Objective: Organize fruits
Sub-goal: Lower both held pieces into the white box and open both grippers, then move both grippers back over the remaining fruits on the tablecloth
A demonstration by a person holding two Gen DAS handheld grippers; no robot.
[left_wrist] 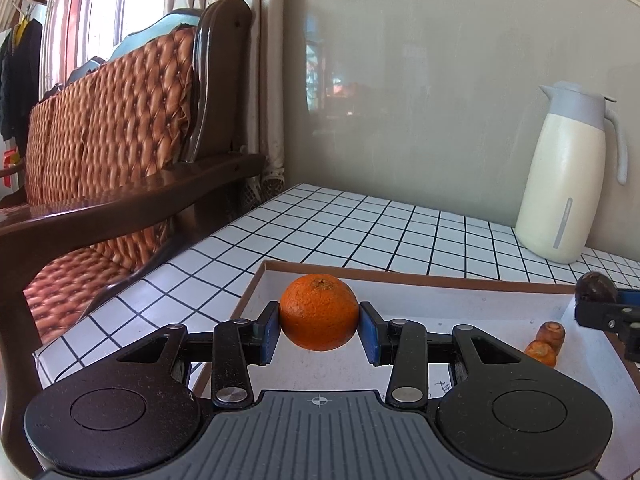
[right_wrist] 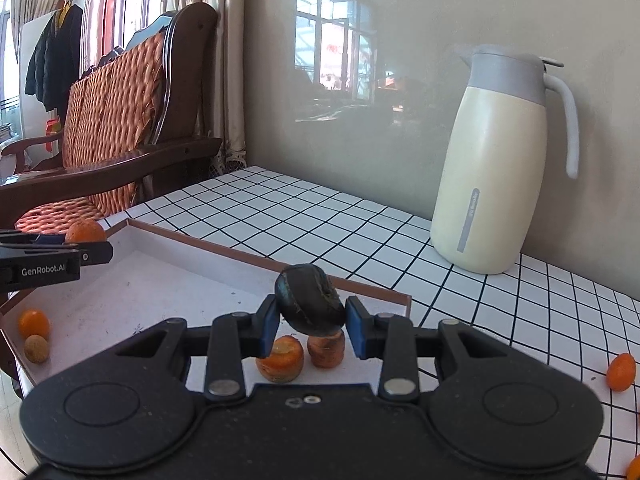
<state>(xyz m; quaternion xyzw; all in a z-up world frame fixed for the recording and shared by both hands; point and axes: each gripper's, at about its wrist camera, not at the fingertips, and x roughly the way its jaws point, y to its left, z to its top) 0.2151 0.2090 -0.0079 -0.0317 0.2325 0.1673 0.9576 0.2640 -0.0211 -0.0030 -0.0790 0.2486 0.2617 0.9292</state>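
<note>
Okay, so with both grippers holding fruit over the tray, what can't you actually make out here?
- Left wrist view: the tray's near side, hidden behind the left gripper gripping the orange.
- Right wrist view: what the dark fruit in the right gripper is; too dark to tell.
- Right wrist view: an orange fruit cut off at the bottom right corner.

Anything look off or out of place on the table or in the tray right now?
Yes: a small orange fruit lies loose on the tiled table, right of the tray, with another at the frame's lower right edge. The dark fruit in the right gripper looks scuffed and dented.
</note>
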